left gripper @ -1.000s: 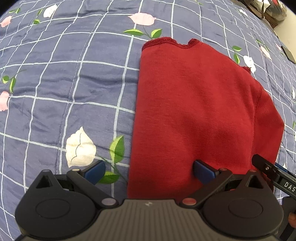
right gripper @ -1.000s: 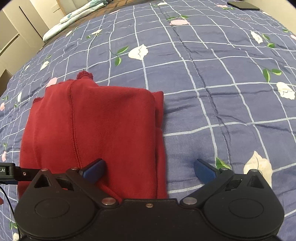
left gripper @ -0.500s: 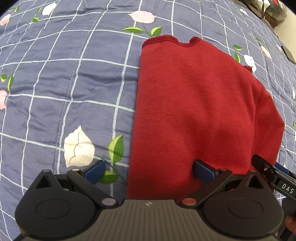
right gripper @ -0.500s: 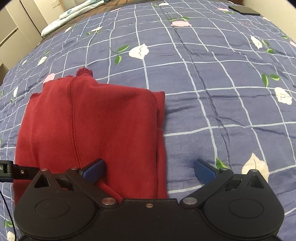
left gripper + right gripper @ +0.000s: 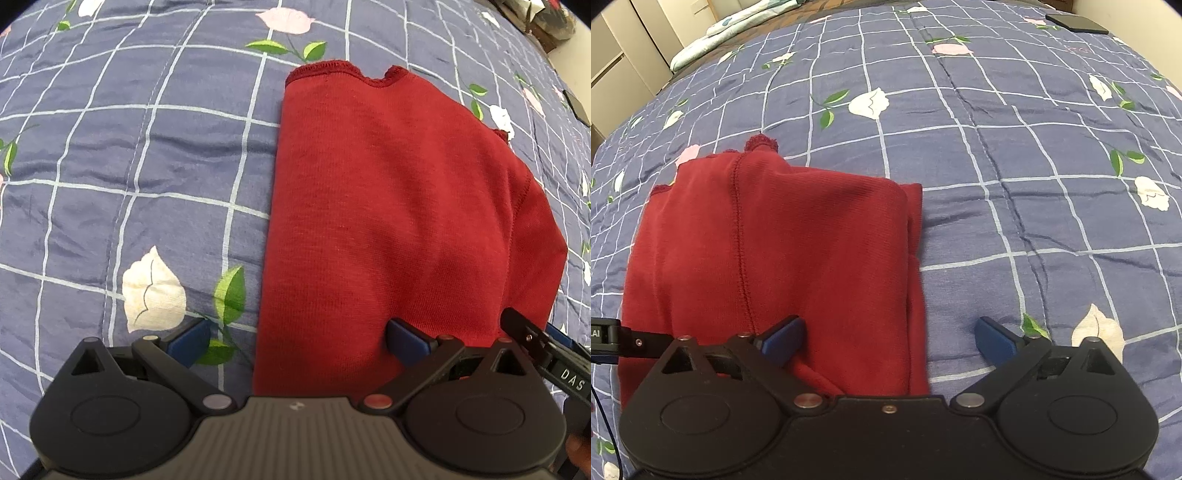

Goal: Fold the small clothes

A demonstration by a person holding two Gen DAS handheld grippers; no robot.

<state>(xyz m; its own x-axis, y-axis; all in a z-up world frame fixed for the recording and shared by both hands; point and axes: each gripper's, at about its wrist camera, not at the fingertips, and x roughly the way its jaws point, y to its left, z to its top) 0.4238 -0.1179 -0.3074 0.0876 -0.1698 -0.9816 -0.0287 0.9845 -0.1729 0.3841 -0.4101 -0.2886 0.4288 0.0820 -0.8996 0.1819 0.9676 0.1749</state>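
Blue-grey quilted bedspread (image 5: 147, 177), ruled in white checks and printed with white and pink flowers on green leaves, fills the left wrist view edge to edge.

- Red knit garment (image 5: 399, 206): lies folded and flat on the bedspread, from centre out toward 3 o'clock; scalloped hem edge at 12 o'clock, stitched seam down its right part.
- Left gripper (image 5: 295, 338): at 6 o'clock, jaws spread wide and released. Left blue pad over bare bedspread beside a white flower, right blue pad over the red cloth, the garment's left edge between them. Whether either pad touches the fabric cannot be told.
- Second tool: black tip with white lettering at 4 o'clock, at the garment's near right corner.
- Room: dark clutter at 1 o'clock beyond the bed's edge; a small dark flat object at 2 o'clock.

Right wrist view, same bedspread (image 5: 1015, 155), creased along one stitched line.

- Red knit garment (image 5: 783, 251): from centre toward 9 o'clock, layered fold edges along its right side.
- Right gripper (image 5: 888, 339): at 6 o'clock, jaws wide but closing; left pad over the cloth, right pad over bare bedspread, garment's right edge between them, not pinched.
- Dark flat object (image 5: 1076, 23): on the bedspread at 1 o'clock.
- Pale folded bedding (image 5: 738, 27): at 11 o'clock.
- Cream cabinet fronts (image 5: 631, 48): at 10 o'clock.
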